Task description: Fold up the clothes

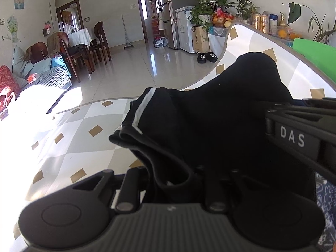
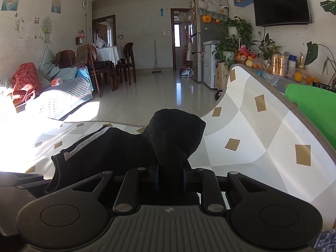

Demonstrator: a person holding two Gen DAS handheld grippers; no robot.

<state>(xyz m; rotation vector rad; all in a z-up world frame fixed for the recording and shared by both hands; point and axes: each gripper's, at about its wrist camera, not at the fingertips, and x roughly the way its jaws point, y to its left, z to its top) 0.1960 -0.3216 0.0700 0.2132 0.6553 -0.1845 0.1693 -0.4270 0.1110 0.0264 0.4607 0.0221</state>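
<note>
Living room, tiled floor, sunlit; foreground a padded mat [image 2: 247,126] in grey-and-white diamonds with tan squares, its far right edge curled upward. Item: one black garment [image 2: 109,147], soft matte knit with a white stripe along one hem, lying partly on the mat and partly lifted. Right gripper [image 2: 170,177]: jaws nearly closed, pinching a bunched peak of the cloth that stands up between them. Left gripper [image 1: 189,180]: jaws narrow, with a dark rolled edge of the garment [image 1: 210,126] draped over them; the pinch itself is hidden by cloth. Both tools hold one side; the striped hem lies ahead and leftward, long axis running across the mat.
</note>
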